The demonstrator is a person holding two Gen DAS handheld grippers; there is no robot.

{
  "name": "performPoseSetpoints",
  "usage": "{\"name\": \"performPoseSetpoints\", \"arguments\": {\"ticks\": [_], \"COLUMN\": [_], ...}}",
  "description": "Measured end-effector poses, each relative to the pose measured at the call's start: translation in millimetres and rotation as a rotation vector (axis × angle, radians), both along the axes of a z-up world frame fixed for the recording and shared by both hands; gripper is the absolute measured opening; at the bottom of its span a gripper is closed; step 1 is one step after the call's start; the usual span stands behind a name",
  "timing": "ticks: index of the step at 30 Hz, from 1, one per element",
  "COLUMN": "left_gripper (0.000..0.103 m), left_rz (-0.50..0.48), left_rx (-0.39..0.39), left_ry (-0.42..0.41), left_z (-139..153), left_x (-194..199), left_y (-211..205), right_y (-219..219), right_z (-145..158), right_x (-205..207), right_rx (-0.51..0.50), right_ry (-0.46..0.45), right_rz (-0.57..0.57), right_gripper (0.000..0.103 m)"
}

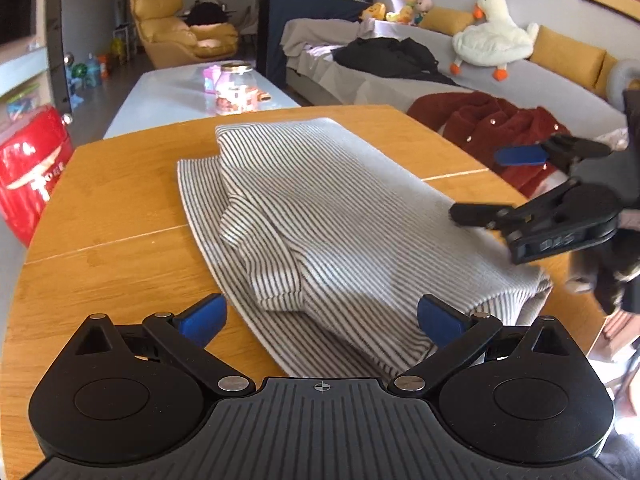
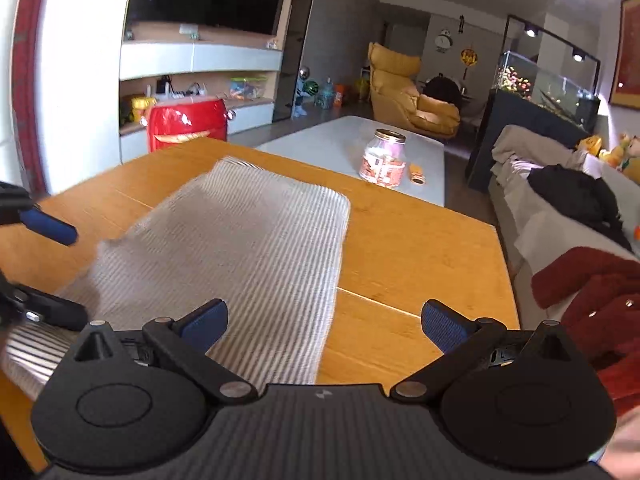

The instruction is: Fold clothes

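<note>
Both the left gripper [image 1: 322, 320] and right gripper [image 2: 324, 322] gape wide, empty, over a folded striped garment [image 1: 320, 216] at frame centre.

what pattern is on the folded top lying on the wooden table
Thin dark grey and white stripes cover the folded top; they show sharpest in the left wrist view.

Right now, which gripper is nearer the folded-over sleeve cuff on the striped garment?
Left. The left gripper is open just short of the sleeve cuff, above the striped garment. The right gripper is open over the garment's far side edge.
</note>
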State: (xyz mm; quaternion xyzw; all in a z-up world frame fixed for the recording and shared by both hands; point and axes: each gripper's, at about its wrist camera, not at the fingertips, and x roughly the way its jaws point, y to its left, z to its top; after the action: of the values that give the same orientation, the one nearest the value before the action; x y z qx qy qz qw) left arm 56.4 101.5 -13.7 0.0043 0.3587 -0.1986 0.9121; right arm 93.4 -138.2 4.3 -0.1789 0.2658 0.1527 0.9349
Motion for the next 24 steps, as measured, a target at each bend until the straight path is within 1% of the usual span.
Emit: {"name": "performPoseSetpoints", "arguments": {"ticks": [1, 2, 5, 8, 9, 13, 16, 18, 21, 24], "left_gripper": [0.103, 0.103, 0.103, 0.103, 0.103, 0.103, 0.103, 0.103, 0.103, 0.103], "left_rz": [-0.002, -0.006, 0.011, 0.011, 0.003, -0.023, -0.013, -0.013, -0.026, -0.043], "left_rx": [-0.042, -0.084, -0.136, -0.081, -0.073, -0.120, -0.099, -0.076, -0.037, -0.001], "left_ry": [0.020, 0.053, 0.139, 0.107, 0.102, 0.125, 0.123, 0.114, 0.095, 0.077], "left_z": [2, 1, -10, -16, -16, -18, -19, -17, -17, -17], "left_x": [5, 11, 31, 43, 47, 71, 76, 71, 52, 31], "left_y": [2, 3, 0, -13, -18, -28, -36, -37, -31, -22], "right_y": [4, 5, 0, -16, -20, -30, -32, -32, -30, -29], "right_z": [-7, -12, -19, -23, -23, -23, -22, -18, -8, 2], "right_x": [5, 7, 7, 1, -2, -10, -13, -15, -27, -41], "right_rx": [-0.053, -0.069, -0.047, -0.009, 0.003, 0.016, 0.018, 0.022, 0.031, 0.082], "right_ry": [-0.009, -0.008, 0.011, 0.024, 0.028, 0.029, 0.022, 0.017, -0.009, -0.022], "right_rz": [-0.006, -0.008, -0.018, -0.039, -0.047, -0.072, -0.077, -0.079, -0.053, -0.016], "right_gripper": [0.103, 0.103, 0.103, 0.103, 0.103, 0.103, 0.103, 0.103, 0.103, 0.103]}}
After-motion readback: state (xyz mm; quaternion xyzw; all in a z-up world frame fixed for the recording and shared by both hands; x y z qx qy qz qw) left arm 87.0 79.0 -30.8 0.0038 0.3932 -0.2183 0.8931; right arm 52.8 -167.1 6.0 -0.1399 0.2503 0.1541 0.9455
